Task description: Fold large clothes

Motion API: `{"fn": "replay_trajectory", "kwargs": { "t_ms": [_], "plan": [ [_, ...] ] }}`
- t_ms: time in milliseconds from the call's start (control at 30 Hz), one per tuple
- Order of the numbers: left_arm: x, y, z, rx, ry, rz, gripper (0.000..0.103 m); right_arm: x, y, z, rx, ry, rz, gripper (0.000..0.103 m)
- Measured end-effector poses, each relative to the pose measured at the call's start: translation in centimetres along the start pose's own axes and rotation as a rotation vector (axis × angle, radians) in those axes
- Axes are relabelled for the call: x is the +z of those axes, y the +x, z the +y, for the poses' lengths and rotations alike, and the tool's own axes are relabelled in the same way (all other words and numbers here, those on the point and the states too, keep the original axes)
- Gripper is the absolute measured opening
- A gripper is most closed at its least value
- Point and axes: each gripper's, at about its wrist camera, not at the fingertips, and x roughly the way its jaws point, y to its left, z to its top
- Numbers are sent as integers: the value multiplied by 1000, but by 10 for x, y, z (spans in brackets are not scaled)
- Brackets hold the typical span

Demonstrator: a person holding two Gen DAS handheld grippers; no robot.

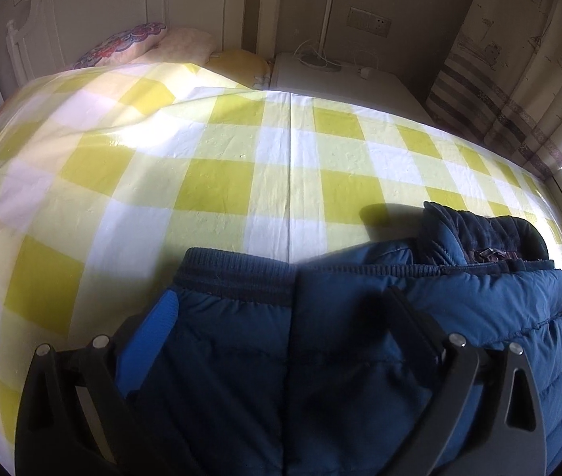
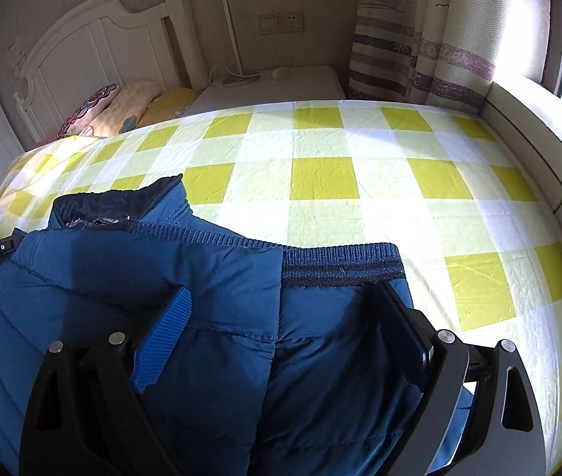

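Observation:
A blue padded jacket lies folded on the near part of a bed with a yellow-and-white checked sheet. Its ribbed hem and dark collar face away from me. My left gripper hangs over the jacket's left half with jaws spread wide and the cloth lying loose under them. In the right wrist view the same jacket fills the lower left. My right gripper stands open above its hem end. Neither pair of pads presses on the fabric.
Several pillows lie by the white headboard. A white nightstand with a lamp pole and cables stands beyond the bed. A striped curtain and a window ledge border the right side.

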Motion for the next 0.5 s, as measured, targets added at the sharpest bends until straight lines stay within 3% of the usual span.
{"fn": "replay_trajectory", "kwargs": {
  "t_ms": [233, 333, 400, 433, 500],
  "plan": [
    [-1, -2, 21, -95, -104, -19, 100, -2, -2, -13, 94, 61, -27, 92],
    [0, 8, 36, -119, -200, 35, 100, -2, -2, -16, 119, 78, -28, 92],
    [1, 11, 38, -95, -220, 76, 100, 1, -1, -8, 79, 44, 2, 92],
    [2, 8, 37, -44, -226, 86, 100, 5, -2, -1, 28, 7, 40, 92],
    [0, -16, 28, 17, -201, 9, 96, 12, -11, 19, -90, -47, 71, 91]
  ]
}}
